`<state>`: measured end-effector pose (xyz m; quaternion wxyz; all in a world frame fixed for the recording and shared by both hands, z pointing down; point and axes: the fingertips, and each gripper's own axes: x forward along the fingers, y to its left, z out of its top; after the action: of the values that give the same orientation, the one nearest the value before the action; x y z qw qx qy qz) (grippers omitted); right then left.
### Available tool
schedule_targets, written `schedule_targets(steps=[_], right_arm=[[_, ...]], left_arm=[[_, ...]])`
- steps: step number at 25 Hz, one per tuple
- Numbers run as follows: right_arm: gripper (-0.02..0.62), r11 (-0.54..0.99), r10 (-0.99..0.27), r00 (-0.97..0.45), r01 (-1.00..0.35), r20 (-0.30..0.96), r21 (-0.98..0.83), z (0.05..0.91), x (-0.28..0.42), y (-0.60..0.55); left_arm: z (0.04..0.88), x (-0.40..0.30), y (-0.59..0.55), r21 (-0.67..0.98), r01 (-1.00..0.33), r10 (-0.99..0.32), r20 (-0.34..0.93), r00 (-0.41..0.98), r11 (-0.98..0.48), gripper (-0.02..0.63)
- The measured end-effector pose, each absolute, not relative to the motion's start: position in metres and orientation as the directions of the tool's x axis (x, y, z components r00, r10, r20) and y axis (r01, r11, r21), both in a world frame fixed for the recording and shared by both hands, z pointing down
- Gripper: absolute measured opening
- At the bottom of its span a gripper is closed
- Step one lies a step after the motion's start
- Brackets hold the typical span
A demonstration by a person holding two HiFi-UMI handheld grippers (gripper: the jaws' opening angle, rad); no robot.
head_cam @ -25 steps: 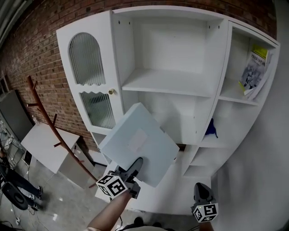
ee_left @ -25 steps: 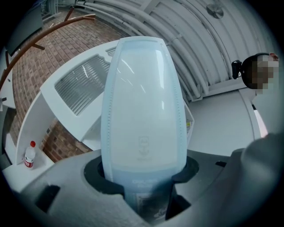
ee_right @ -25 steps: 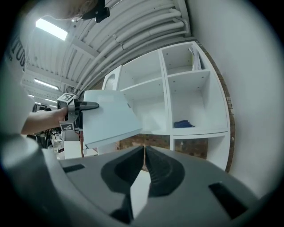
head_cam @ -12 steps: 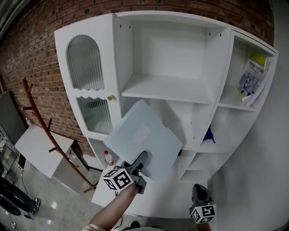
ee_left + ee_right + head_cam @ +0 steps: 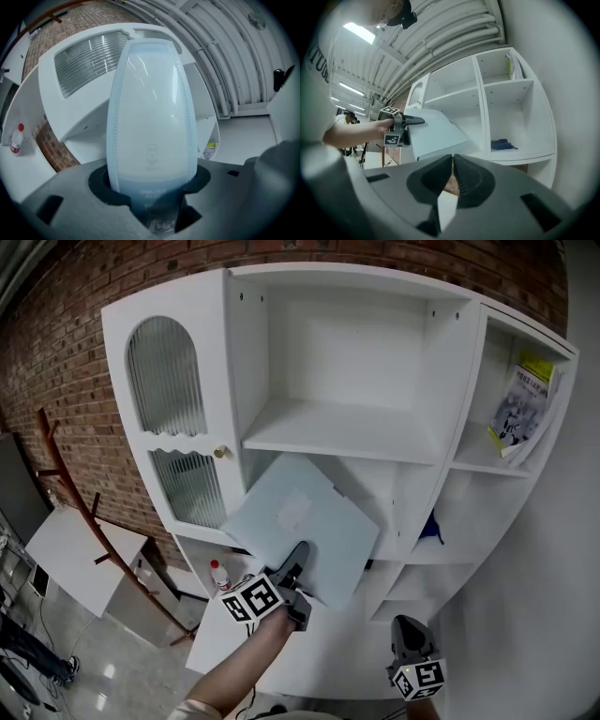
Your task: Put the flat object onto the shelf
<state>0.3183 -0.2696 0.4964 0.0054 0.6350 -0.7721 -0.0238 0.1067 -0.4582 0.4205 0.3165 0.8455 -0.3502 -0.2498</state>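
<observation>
Head view: the left gripper (image 5: pixel 298 557) clamps the near corner of a pale blue flat box (image 5: pixel 300 521) and holds it tilted in front of a white shelf cabinet (image 5: pixel 234 352), just below the bare middle shelf board (image 5: pixel 347 427) — whether its far edge touches the cabinet cannot be told. The right gripper (image 5: pixel 406 626) hangs low at the right, well apart from the box. A booklet (image 5: pixel 520 404) leans in the upper right compartment, and a blue cloth (image 5: pixel 431 523) lies in the one beneath. A red-capped bottle (image 5: pixel 217 573) stands on the low ledge beside the ribbed-glass door (image 5: pixel 167 371); a wooden coat stand (image 5: pixel 70 474) rises against the brick wall (image 5: pixel 56 334).

Left gripper view: the jaws stand partly spread, pressed on the box's near edge, and the box runs straight ahead toward the cabinet.

Right gripper view: the jaws are drawn together with nothing between them — beyond, the other gripper carries the box nearly level before the open compartments.
</observation>
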Motion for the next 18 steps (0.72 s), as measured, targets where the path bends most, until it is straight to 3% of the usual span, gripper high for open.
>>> schedule_targets(steps=[15, 18], right_arm=[[0.04, 0.379, -0.925, -0.38, -0.924, -0.007, 0.058, 0.472, 0.276, -0.338], [0.156, 0.404, -0.914, -0.403, -0.914, 0.049, 0.03, 0.483, 0.271, -0.353]], left_arm=[[0.411, 0.149, -0.51, 0.753, -0.417, -0.77, -0.182, 0.612, -0.509, 0.292], [0.412, 0.155, -0.517, 0.773, -0.405, -0.776, -0.171, 0.607, -0.487, 0.299]])
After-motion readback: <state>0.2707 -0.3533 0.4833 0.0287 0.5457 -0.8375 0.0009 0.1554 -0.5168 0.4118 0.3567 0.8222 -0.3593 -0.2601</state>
